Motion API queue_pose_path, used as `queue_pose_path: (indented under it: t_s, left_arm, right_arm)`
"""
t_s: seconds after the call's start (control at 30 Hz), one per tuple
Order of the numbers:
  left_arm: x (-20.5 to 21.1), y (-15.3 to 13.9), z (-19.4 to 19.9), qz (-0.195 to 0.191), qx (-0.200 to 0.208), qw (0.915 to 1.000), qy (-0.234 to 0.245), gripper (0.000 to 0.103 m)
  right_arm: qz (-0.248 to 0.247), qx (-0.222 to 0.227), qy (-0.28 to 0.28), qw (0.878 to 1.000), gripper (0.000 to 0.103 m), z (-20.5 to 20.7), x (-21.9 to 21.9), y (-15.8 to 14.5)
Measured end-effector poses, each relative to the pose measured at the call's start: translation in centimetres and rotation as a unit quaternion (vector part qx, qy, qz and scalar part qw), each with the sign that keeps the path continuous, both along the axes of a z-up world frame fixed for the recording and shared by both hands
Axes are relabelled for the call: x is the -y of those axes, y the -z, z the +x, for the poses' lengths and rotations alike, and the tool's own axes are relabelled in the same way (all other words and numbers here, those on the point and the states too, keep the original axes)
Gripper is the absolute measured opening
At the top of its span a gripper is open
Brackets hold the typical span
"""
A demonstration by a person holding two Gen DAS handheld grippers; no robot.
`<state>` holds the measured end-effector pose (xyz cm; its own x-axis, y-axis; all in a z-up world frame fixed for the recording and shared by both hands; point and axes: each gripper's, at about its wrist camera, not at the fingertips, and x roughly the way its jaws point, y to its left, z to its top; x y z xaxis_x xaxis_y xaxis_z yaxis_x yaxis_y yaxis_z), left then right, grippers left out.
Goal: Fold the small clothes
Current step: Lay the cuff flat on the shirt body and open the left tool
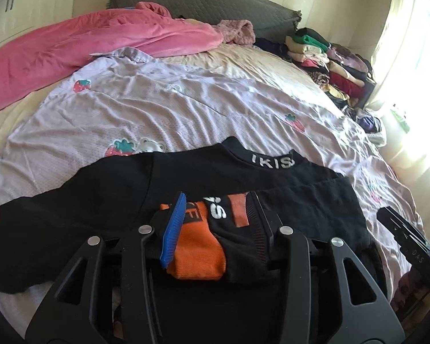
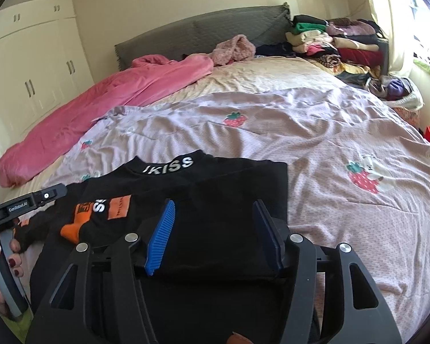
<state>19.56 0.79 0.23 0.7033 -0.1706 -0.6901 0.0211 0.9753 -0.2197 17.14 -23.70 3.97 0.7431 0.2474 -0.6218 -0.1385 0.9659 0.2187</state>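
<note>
A small black top with a lettered collar and orange patches lies on the lilac strawberry bedspread. Its right sleeve is folded in across the chest. My left gripper is open, with the orange cuff of that sleeve lying between its pads. The top also shows in the right wrist view. My right gripper is open over the top's right half, pads apart on either side of black cloth. The left gripper's body shows at the left there.
A pink blanket lies bunched along the bed's far left. Stacks of folded clothes stand at the far right corner by the grey headboard. A bright curtained window is on the right, white wardrobes on the left.
</note>
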Motion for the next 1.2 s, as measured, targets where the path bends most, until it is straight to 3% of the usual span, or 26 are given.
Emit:
queue_pose_path:
  t_s: [0.13,0.33,0.53,0.63,0.77,1.2]
  left_arm:
    - [1.6,1.8,0.3,0.003,-0.03,0.9989,0.037,0.035]
    - [2.2,6.1,1.0,0.048,-0.093,0.9934,0.045,0.04]
    - [1.8,6.7,0.5,0.047,-0.086,0.9938,0.051,0.04]
    - [1.8,6.7,0.4,0.046,-0.085,0.994,0.052,0.04]
    - [1.7,6.5,0.3,0.037,-0.084,0.9945,0.052,0.042]
    - [1.3,5.4,-0.8,0.023,-0.078,0.9946,0.064,0.055]
  right_arm:
    - [-0.013,-0.004,-0.025,1.0,0.056,0.0,-1.5,0.4]
    - [-0.036,-0.025,-0.05,0.998,0.059,0.3,-3.1,1.6]
    - [-0.046,-0.032,-0.056,0.997,0.064,0.4,-3.8,2.0]
    - [-0.051,-0.046,-0.048,0.997,0.079,0.9,-3.7,2.8]
    - [-0.061,-0.132,-0.017,0.989,0.08,2.7,-2.8,6.7]
    - [-0.056,-0.109,-0.005,0.992,0.088,1.2,-3.6,5.6]
